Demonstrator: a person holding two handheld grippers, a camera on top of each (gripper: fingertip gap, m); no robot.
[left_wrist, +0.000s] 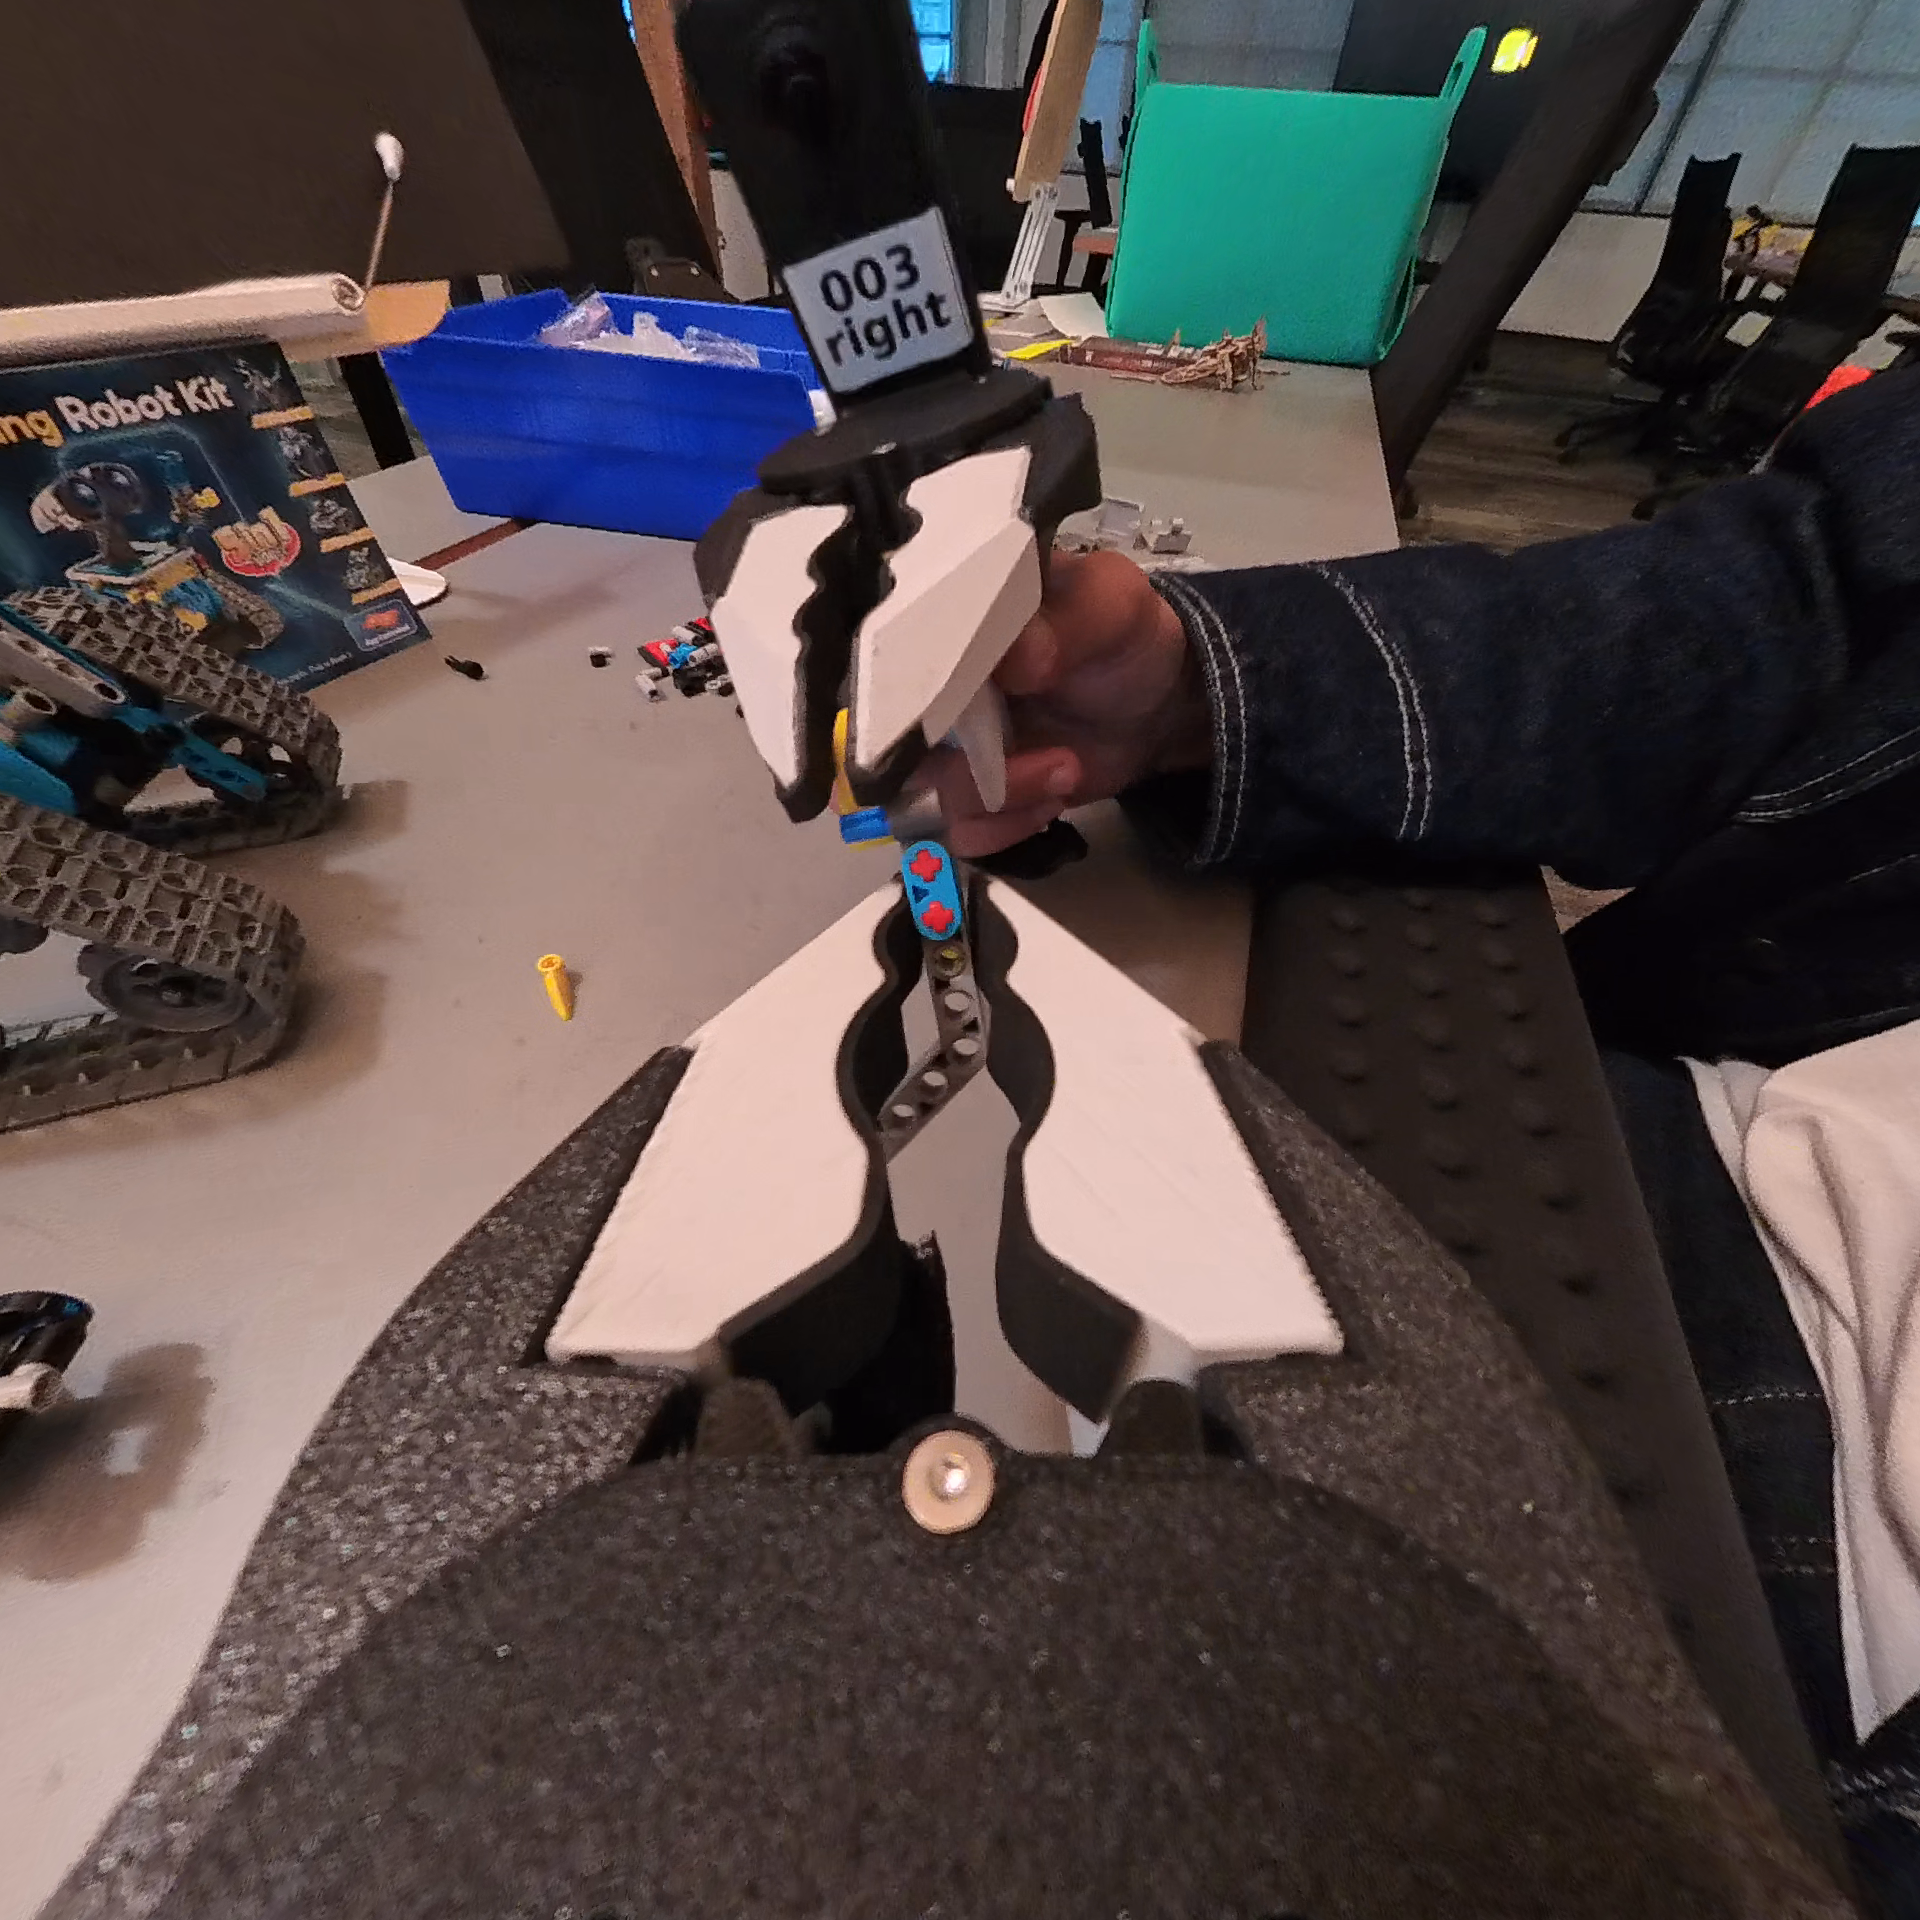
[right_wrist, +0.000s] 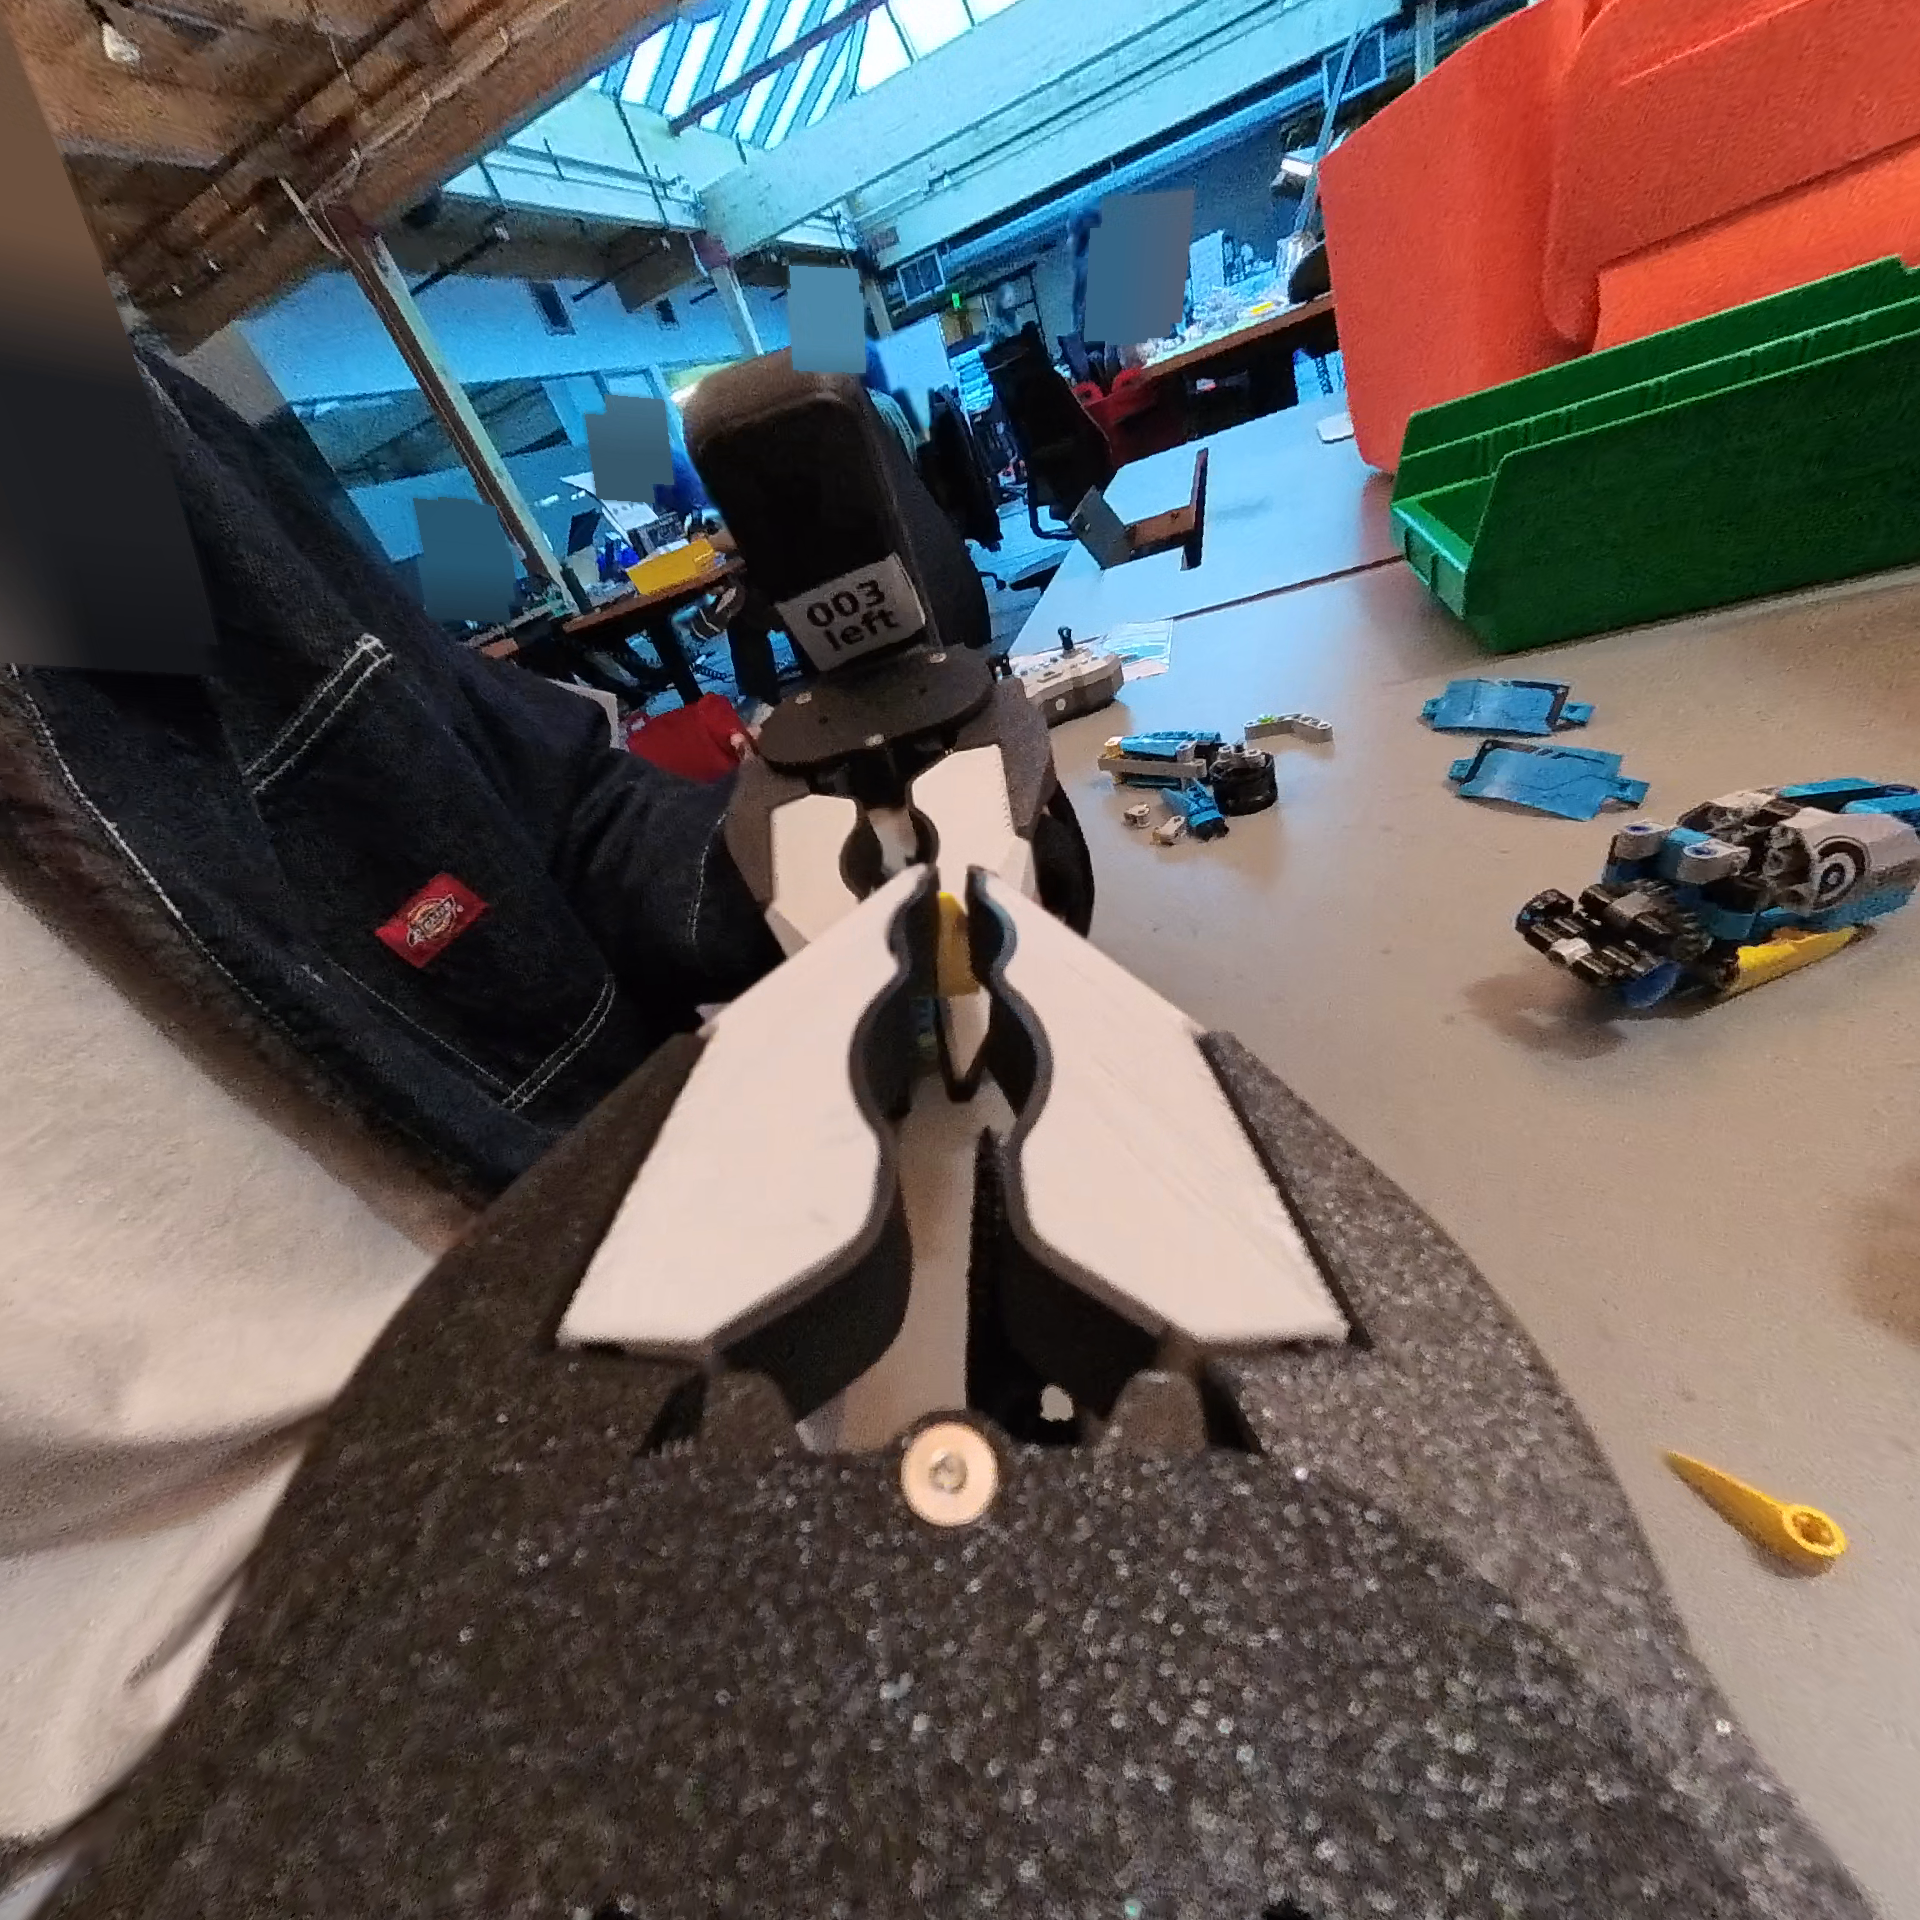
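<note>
Left wrist view, from the left edge: a tracked toy vehicle (left_wrist: 145, 852) in grey and blue stands on the grey table (left_wrist: 499, 1091), with a printed kit box (left_wrist: 197, 499) upright behind it. A loose yellow peg (left_wrist: 556, 985) lies on the table just right of the tracks, and a blue bin (left_wrist: 603, 416) sits farther back. At centre, the left gripper (left_wrist: 940, 914) has its jaws closed on a bent grey beam (left_wrist: 940, 1039), held clear of the table; the beam's far end carries a small blue plate with red pins (left_wrist: 928, 890). Directly above that plate, the right gripper (left_wrist: 847, 800) points down with its jaws clamped on a yellow piece (left_wrist: 844, 769), which has a small blue-and-yellow part at its lower end. The two held parts are touching or very nearly so; contact cannot be confirmed. A hand (left_wrist: 1101, 686) in a dark denim sleeve grips the right tool's handle.

Right wrist view: the yellow piece (right_wrist: 954, 940) sits pinched between the right gripper's (right_wrist: 948, 894) tips, with the left gripper (right_wrist: 894, 831) facing it just beyond. To the right on the table lie scattered blue parts (right_wrist: 1184, 774), a blue and grey toy assembly (right_wrist: 1725, 894), a green bin (right_wrist: 1662, 520) and a yellow lever (right_wrist: 1766, 1522)
</note>
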